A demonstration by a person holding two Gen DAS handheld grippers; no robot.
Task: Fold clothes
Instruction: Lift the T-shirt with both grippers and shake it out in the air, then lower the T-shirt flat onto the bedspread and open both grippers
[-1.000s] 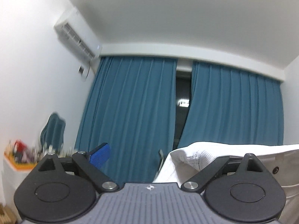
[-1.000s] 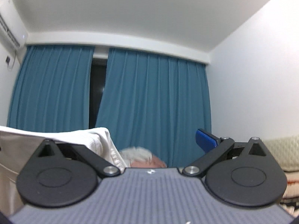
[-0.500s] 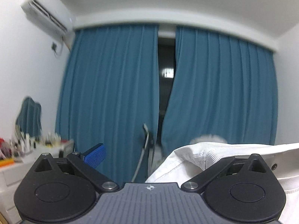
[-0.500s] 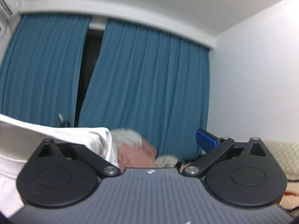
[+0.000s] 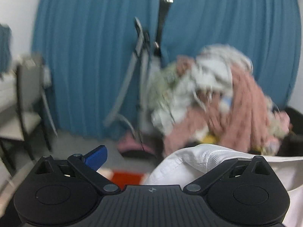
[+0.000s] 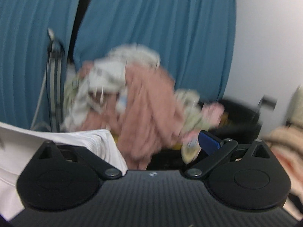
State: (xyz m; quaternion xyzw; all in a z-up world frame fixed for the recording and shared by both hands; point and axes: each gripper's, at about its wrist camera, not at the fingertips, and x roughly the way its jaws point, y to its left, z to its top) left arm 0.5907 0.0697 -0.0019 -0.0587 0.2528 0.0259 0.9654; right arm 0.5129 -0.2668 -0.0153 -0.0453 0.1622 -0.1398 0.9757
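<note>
Curtains [image 5: 85, 56]: teal blue, vertical pleats, with a dark gap between the two panels. Wall [image 6: 265, 37]: white. Garment [image 5: 198, 158] at the gripper: white, with a finely ribbed band. Clothes pile [image 5: 217, 98]: dusty pink — the largest share — mixed with pale grey-white and light green pieces and a small yellow patch; any print is lost to blur. Gripper [image 5: 151, 162] body: black, ridged grey plate, with blue finger pads [image 5: 96, 156]. Chair [image 5: 24, 102]: grey seat, dark frame. Below the pads — a red patch [image 5: 126, 177].
</note>
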